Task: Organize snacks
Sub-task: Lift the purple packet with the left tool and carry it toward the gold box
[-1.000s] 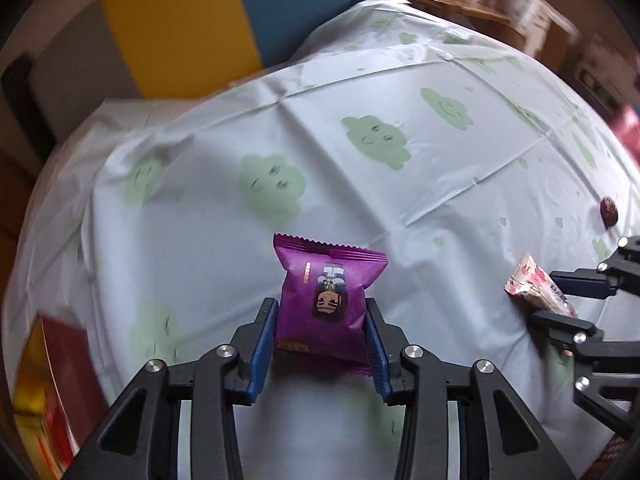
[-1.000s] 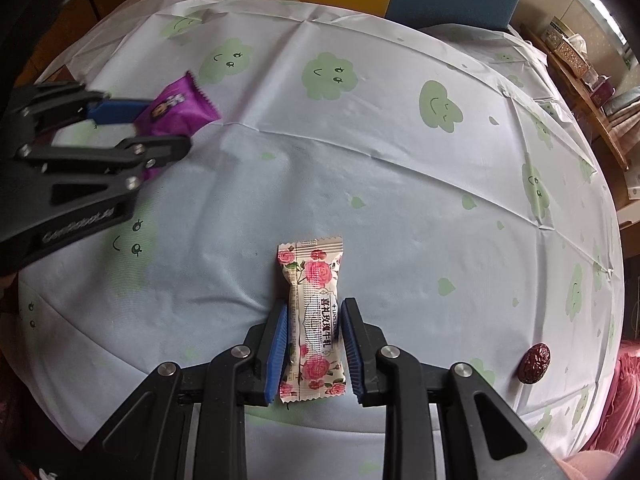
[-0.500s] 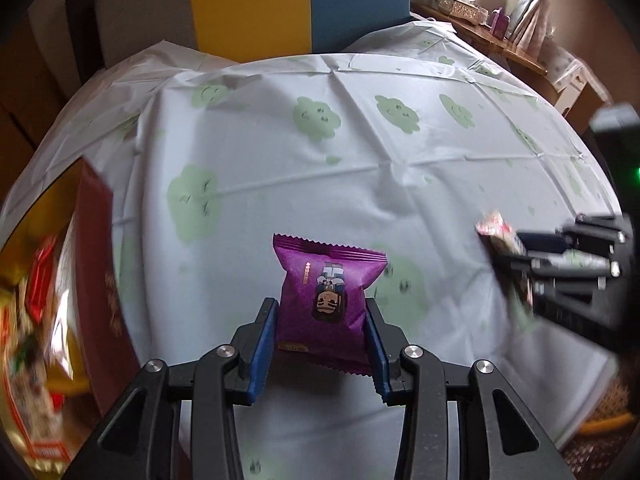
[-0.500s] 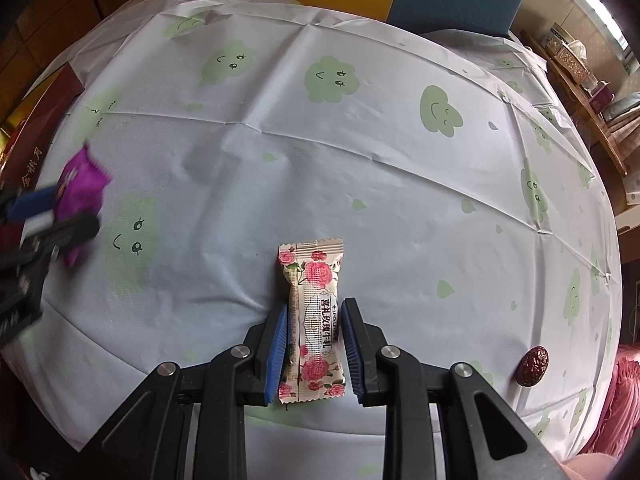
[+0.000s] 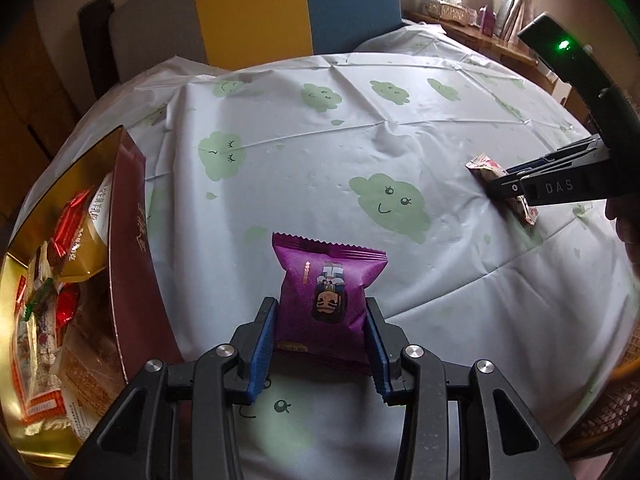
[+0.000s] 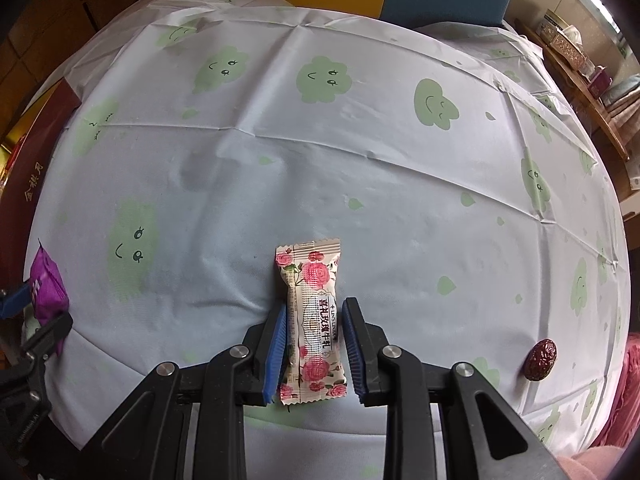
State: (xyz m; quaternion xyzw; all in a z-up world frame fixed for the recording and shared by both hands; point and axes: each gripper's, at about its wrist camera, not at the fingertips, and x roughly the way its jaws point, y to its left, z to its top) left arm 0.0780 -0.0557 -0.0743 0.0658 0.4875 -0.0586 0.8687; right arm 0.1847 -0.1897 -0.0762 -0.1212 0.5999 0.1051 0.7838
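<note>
My left gripper (image 5: 321,312) is shut on a purple snack packet (image 5: 326,296) and holds it above the table's near edge, just right of a dark red box (image 5: 132,248) with a gold inside that holds several wrapped snacks. My right gripper (image 6: 314,314) is shut on a rose-printed candy bar (image 6: 314,312), held over the cloud-print tablecloth (image 6: 320,160). The left wrist view shows that gripper at the right (image 5: 516,188), with the candy (image 5: 486,164) in it. In the right wrist view the purple packet (image 6: 46,284) shows at the far left.
A dark red date (image 6: 541,359) lies on the cloth near the right edge. Yellow, blue and grey chair backs (image 5: 296,12) stand behind the table. A wooden shelf with boxes (image 6: 572,48) runs along the right. A hand (image 5: 628,232) shows at the right edge.
My left gripper has carried the purple packet leftward, so the red box has come into fuller view beside it. The right gripper and its candy have stayed in place.
</note>
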